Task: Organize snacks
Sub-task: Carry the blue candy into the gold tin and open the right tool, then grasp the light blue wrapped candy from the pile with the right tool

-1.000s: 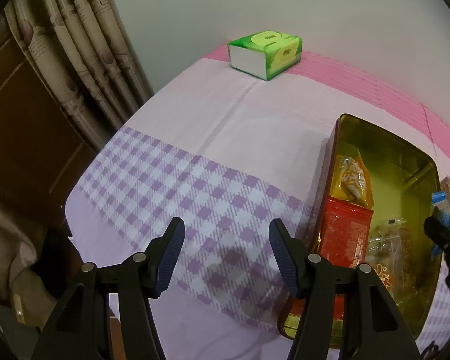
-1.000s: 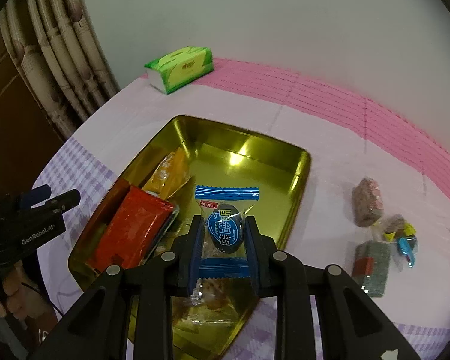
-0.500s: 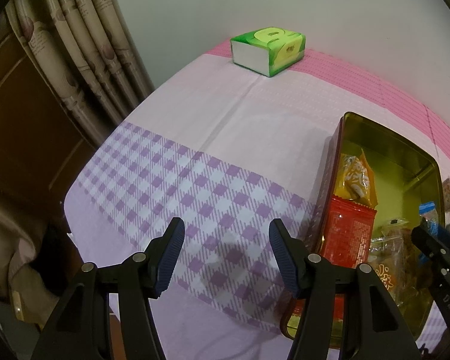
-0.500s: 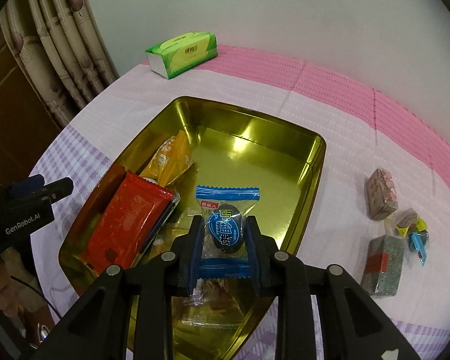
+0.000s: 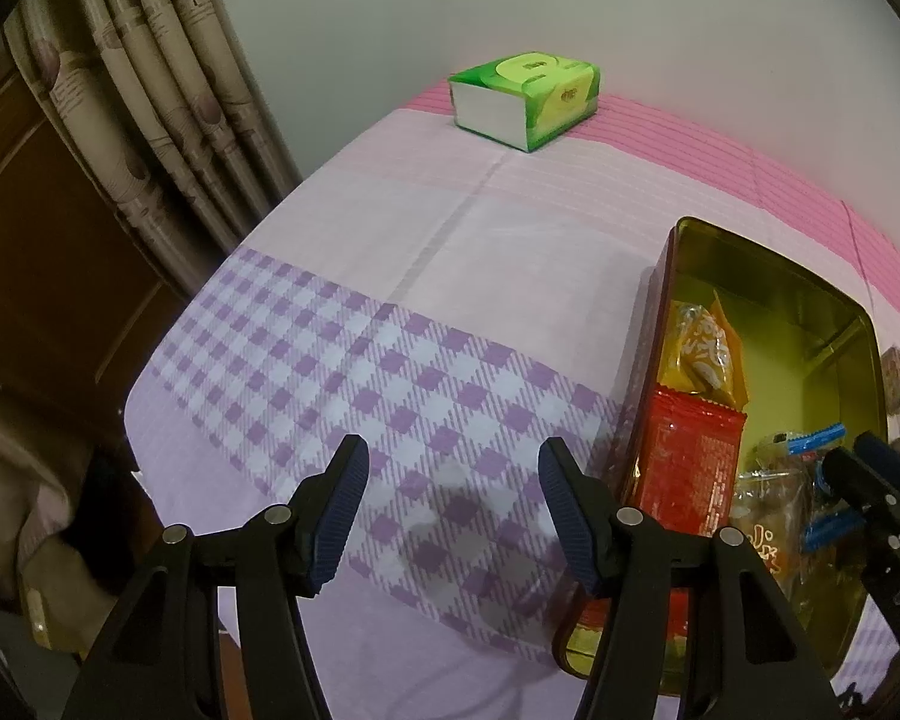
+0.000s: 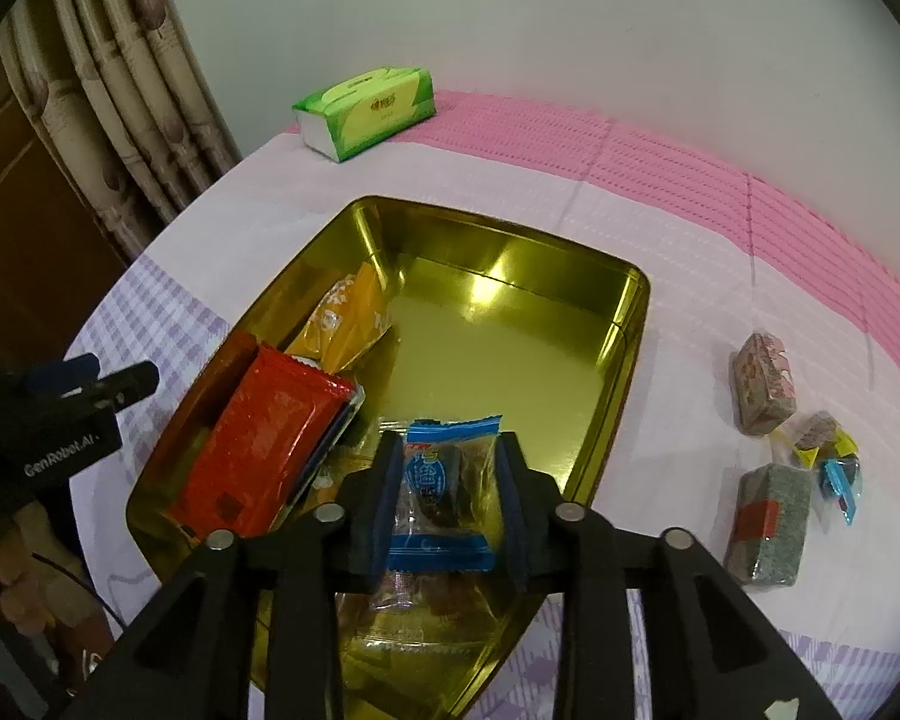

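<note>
A gold metal tin (image 6: 510, 252) (image 5: 768, 264) sits on the cloth-covered table. Inside lie a red packet (image 6: 264, 438) (image 5: 687, 468), an orange packet (image 6: 345, 324) (image 5: 699, 354) and clear-wrapped snacks at the near end. My right gripper (image 6: 447, 501) has its jaws spread wider than the blue-wrapped candy (image 6: 444, 498) between them, low over the tin's near end; whether the pads still touch it is unclear. My left gripper (image 5: 450, 516) is open and empty over the purple checked cloth, left of the tin.
A green tissue pack (image 5: 525, 99) (image 6: 366, 105) lies at the table's far edge by the wall. Several wrapped snacks (image 6: 765, 384) (image 6: 768, 534) lie on the cloth right of the tin. Curtains (image 5: 150, 90) hang at the left.
My right gripper's jaws have spread apart around the blue candy and it has lowered toward the tin. My left gripper has stayed open and drifted slightly.
</note>
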`<move>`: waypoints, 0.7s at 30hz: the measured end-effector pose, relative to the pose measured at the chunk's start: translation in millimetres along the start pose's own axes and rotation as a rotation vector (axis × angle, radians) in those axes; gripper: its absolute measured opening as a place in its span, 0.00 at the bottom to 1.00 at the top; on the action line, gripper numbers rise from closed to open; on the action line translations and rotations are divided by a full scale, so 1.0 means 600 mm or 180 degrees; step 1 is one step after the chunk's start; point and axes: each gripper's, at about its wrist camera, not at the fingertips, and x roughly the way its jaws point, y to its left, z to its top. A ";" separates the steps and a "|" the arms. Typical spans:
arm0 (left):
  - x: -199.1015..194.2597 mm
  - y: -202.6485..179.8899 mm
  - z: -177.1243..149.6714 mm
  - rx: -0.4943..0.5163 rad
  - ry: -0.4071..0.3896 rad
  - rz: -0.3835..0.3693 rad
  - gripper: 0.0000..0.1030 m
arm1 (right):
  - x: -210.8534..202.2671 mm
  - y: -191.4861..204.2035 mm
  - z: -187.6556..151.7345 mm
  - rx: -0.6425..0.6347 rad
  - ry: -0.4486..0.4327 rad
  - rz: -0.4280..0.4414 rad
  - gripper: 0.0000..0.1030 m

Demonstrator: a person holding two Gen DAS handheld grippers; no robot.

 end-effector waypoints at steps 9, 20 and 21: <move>0.001 -0.002 0.000 0.0004 -0.0003 0.0001 0.59 | -0.037 -0.024 0.005 0.0125 -0.0191 0.0034 0.38; -0.003 -0.004 -0.001 0.0051 -0.0015 0.0014 0.62 | -0.088 -0.179 0.004 0.0491 -0.0346 -0.0385 0.41; -0.002 -0.005 -0.001 0.0057 -0.0016 0.0014 0.62 | -0.091 -0.196 0.003 0.0513 -0.0342 -0.0428 0.41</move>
